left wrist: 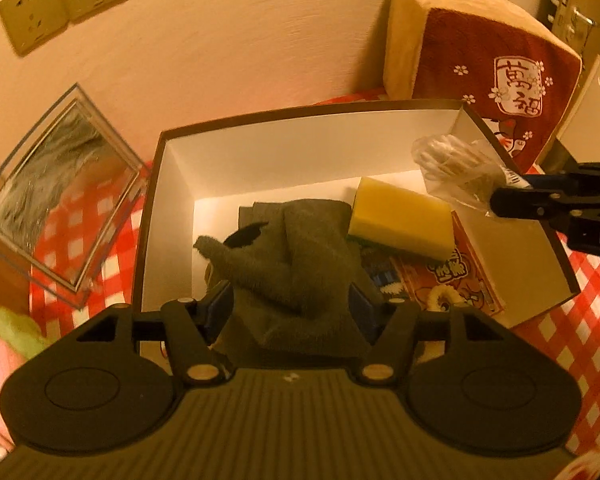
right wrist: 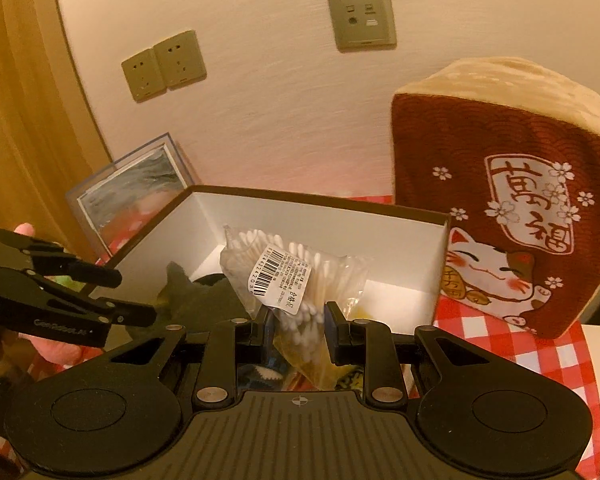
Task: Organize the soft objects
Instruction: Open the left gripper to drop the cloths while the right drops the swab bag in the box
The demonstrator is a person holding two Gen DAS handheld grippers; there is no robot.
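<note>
Sitting on the red-checked table: open white-lined box, with a red-and-cream plush cushion standing just behind its far right corner.

Left tool hanging over the near edge of the box, closed partway on a grey cloth; blue pads pressing both sides of the fabric, cloth draping down into the box.

Right tool hovering over the box's right side, pinching a clear bag of cotton swabs near its lower end, jaws narrowed on the plastic.

Lying inside the box, seen only from the left wrist: yellow sponge leaning on the right wall, orange printed packet under it, dark folded fabric beneath the cloth. Green-and-pink plush also showing only there, at the left edge.

Showing only from the right wrist: lucky-cat print on the cushion, grey data-port wall plate, bare hand behind the left tool. Clear acrylic case left of the box and the twin wall sockets appearing in both.

Reading: "GenRobot.AI" on the left tool's side in the right view; "DA" partly legible on the right tool in the left view. Cushion carrying two white characters, 萬福. Bag wearing a white barcode label, digits and small print too fine to make out. Packet lettering illegible.
</note>
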